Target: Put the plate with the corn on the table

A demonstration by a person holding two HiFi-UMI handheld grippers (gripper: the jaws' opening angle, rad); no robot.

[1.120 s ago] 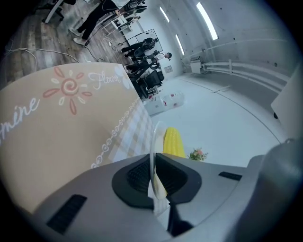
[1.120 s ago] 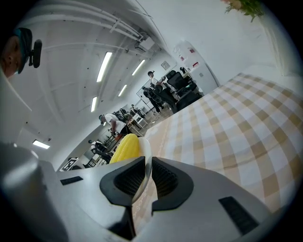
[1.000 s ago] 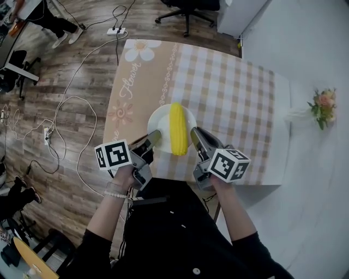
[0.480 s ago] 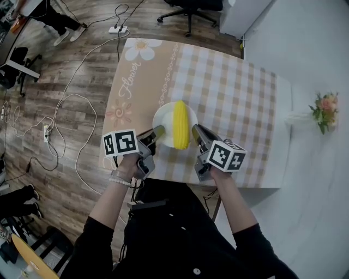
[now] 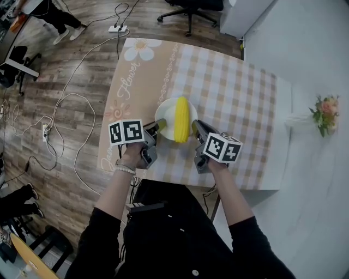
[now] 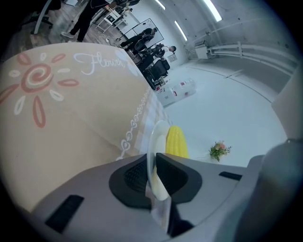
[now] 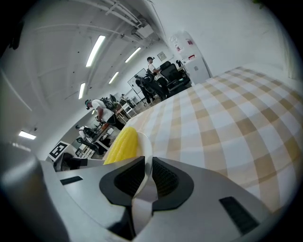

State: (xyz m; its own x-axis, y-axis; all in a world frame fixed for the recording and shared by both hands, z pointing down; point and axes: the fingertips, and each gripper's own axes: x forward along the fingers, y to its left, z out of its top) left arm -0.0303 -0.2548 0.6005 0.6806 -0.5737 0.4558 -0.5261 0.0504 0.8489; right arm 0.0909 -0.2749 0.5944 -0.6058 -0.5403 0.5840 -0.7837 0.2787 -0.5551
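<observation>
A white plate (image 5: 163,114) carries a yellow corn cob (image 5: 181,119) over the near part of the checked, flower-printed tablecloth (image 5: 234,92). I cannot tell whether the plate touches the cloth. My left gripper (image 5: 159,126) pinches the plate's left rim, and its jaws are opening slightly with the rim still between the pads. My right gripper (image 5: 194,126) is shut on the right rim. The left gripper view shows the plate (image 6: 158,137) edge-on with the corn (image 6: 176,142) beyond my left gripper (image 6: 151,172). The right gripper view shows the rim (image 7: 146,146) and corn (image 7: 122,144) at my right gripper (image 7: 146,177).
A small vase of flowers (image 5: 323,111) stands on the white floor right of the table. Cables (image 5: 65,103) and a power strip (image 5: 116,30) lie on the wooden floor to the left. An office chair (image 5: 188,11) stands beyond the table's far edge.
Both grippers have carried the plate and corn a little farther from me, onto the tablecloth. The grip on both rims looks the same.
</observation>
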